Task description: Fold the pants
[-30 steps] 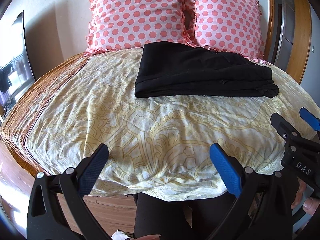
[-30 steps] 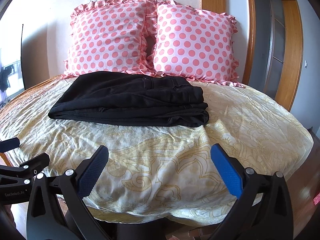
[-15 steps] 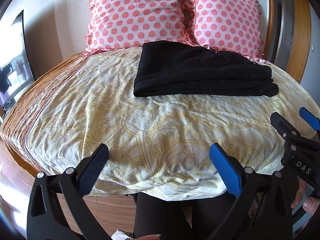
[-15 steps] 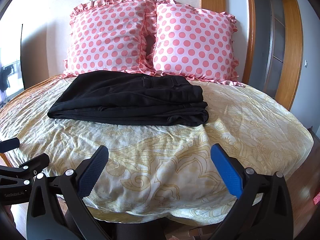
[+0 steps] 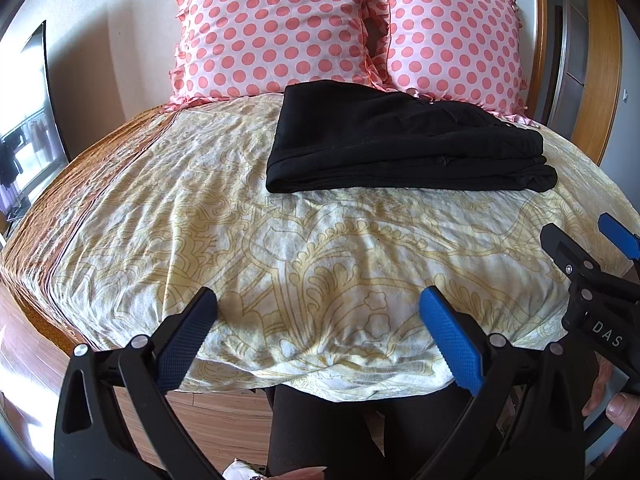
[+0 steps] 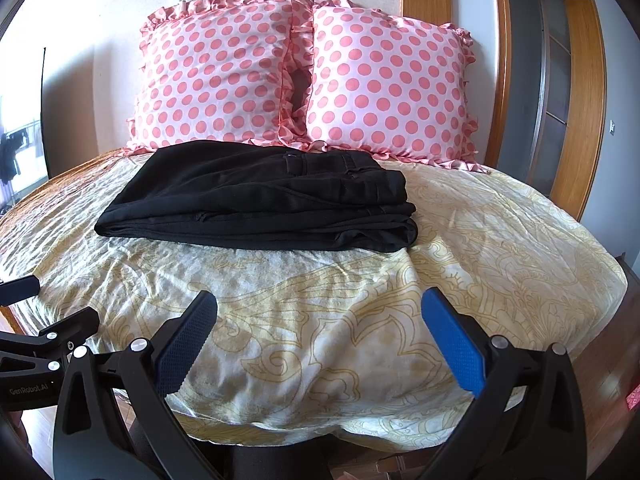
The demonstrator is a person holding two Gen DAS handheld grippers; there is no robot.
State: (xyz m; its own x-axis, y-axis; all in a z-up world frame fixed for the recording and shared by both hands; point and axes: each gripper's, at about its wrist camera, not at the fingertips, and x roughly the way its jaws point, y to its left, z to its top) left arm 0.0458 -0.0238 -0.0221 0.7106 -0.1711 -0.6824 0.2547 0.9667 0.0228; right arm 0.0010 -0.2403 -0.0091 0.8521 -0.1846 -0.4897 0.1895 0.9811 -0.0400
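1. Pants (image 6: 260, 200), black, folded into a flat layered stack; lying on bed (image 6: 500, 248) toward its head end, just in front of two pillows.
2. Waistband with belt loop visible on top layer in right wrist view; folded edges facing foot of bed, right end bulkier.
3. Same stack seen from left wrist view (image 5: 400, 140), up and to the right of centre, well apart from both grippers.
4. Left gripper (image 5: 318, 336): jaws spread wide, nothing between the blue pads, held low at foot edge of bed above yellow-patterned bedspread (image 5: 200, 220).
5. Right gripper (image 6: 320, 336): jaws likewise spread wide, holding nothing, also at foot edge of bed.
6. Each gripper partly visible in the other's view: right one at right edge of left view, marked "DAS"; left one at lower left of right view.
7. Pink polka-dot pillows (image 6: 304, 76) upright, side by side, touching, against wall.
8. Person's fingertip (image 5: 620, 418) at lower right of left view; dark-clothed legs (image 5: 320, 432) below bed edge.
9. Wooden door frame (image 6: 580, 100) right of bed.
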